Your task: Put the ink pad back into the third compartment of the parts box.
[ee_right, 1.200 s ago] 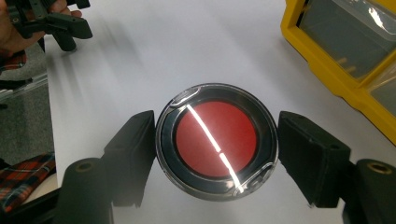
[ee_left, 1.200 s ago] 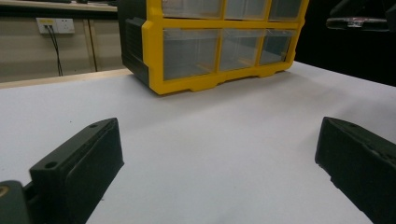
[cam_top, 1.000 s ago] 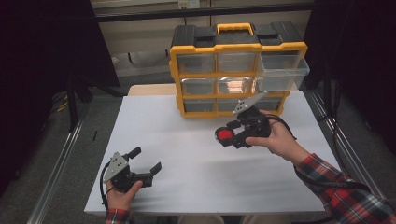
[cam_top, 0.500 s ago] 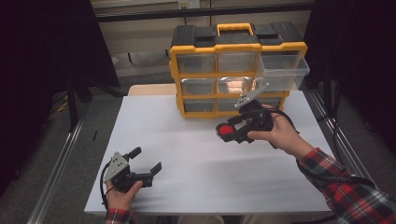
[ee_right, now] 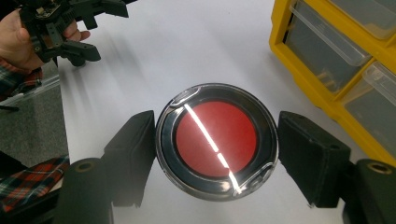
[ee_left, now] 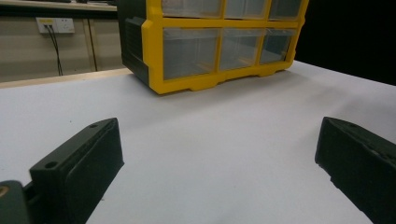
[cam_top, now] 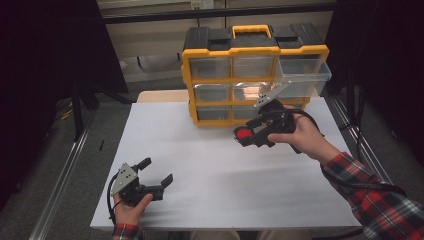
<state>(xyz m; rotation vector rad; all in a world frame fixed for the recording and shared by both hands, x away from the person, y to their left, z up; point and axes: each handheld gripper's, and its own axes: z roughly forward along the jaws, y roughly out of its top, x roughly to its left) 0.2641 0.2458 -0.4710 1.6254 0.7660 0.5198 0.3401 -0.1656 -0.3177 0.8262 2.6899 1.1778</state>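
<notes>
Red at its centre and ringed in black under a glossy clear cover, a round flat disc (ee_right: 217,140) sits pinched between the two black jaws of the right tool (ee_right: 217,142), one pad against each side of its rim. From the high view the right tool (cam_top: 250,136) is held in the person's right hand (cam_top: 300,135) just above the white counter (cam_top: 225,170), near the front of a yellow and black plastic organiser cabinet with clear drawers (cam_top: 250,75), and the disc (cam_top: 243,134) faces out toward the counter's middle. One clear drawer at the cabinet's upper right (cam_top: 305,75) stands pulled out, above and behind the right hand. A red plaid sleeve (cam_top: 375,195) covers the right forearm. The left tool (cam_top: 156,172) rests low at the near left corner of the counter, gripped by the left hand (cam_top: 131,209), well apart from the disc. Its jaws are spread wide with nothing between them, and the left gripper view shows bare white counter (ee_left: 210,154) in the gap and the cabinet (ee_left: 210,42) beyond. In the right gripper view the left tool (ee_right: 93,28) appears at the upper left, likewise spread.
</notes>
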